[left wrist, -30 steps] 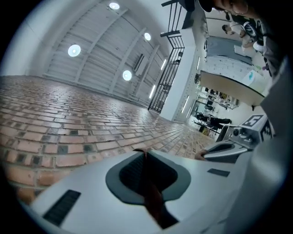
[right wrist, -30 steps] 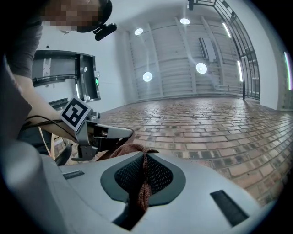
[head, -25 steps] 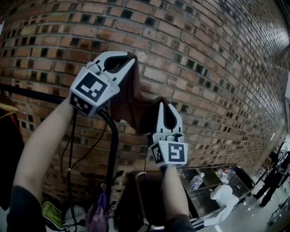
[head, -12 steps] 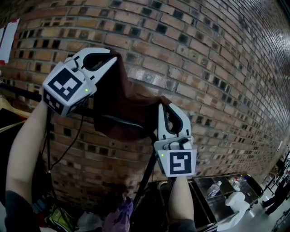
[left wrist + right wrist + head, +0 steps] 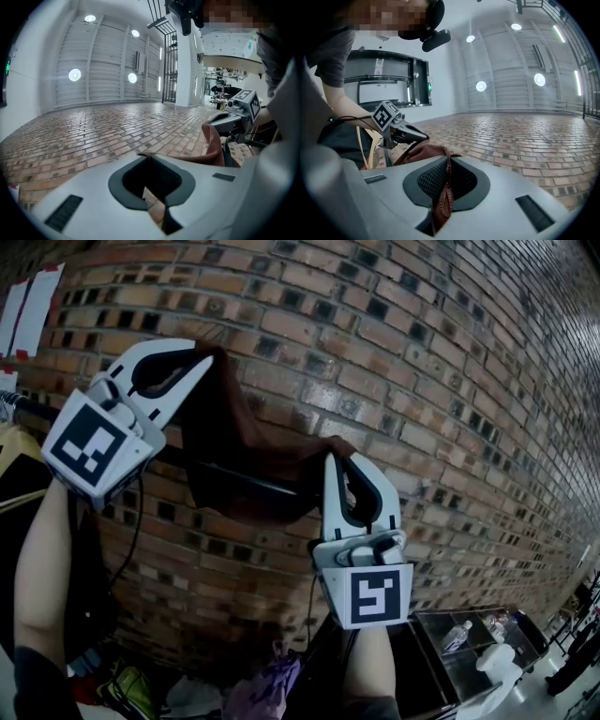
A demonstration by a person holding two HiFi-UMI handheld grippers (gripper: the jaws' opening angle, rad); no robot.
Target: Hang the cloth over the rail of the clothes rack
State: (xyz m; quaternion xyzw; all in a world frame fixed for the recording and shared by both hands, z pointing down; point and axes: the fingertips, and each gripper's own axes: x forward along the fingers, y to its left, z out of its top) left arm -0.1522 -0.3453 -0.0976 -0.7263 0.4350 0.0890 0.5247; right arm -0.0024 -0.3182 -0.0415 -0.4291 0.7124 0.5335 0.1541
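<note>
A dark brown cloth (image 5: 246, 432) is stretched between my two grippers, high up in front of a brick wall. My left gripper (image 5: 208, 354) is shut on its upper left corner, and my right gripper (image 5: 333, 457) is shut on its right edge, lower down. The rack's black rail (image 5: 251, 486) crosses the cloth's sagging middle; I cannot tell whether they touch. In the left gripper view the cloth (image 5: 213, 145) runs from the left gripper (image 5: 150, 155) towards the right gripper (image 5: 239, 110). In the right gripper view a cloth fold (image 5: 443, 187) is pinched in the right gripper (image 5: 449, 160).
The brick wall (image 5: 450, 381) fills the background. A wooden hanger (image 5: 17, 457) hangs at the left. White paper sheets (image 5: 28, 310) are stuck on the wall, upper left. A steel table (image 5: 441, 657) with a bottle (image 5: 457, 636) stands lower right; bags (image 5: 258, 692) lie below.
Both grippers have carried the cloth sideways along the wall. The left gripper has drifted left in view, the cloth is spread wider, and the rail now crosses its middle.
</note>
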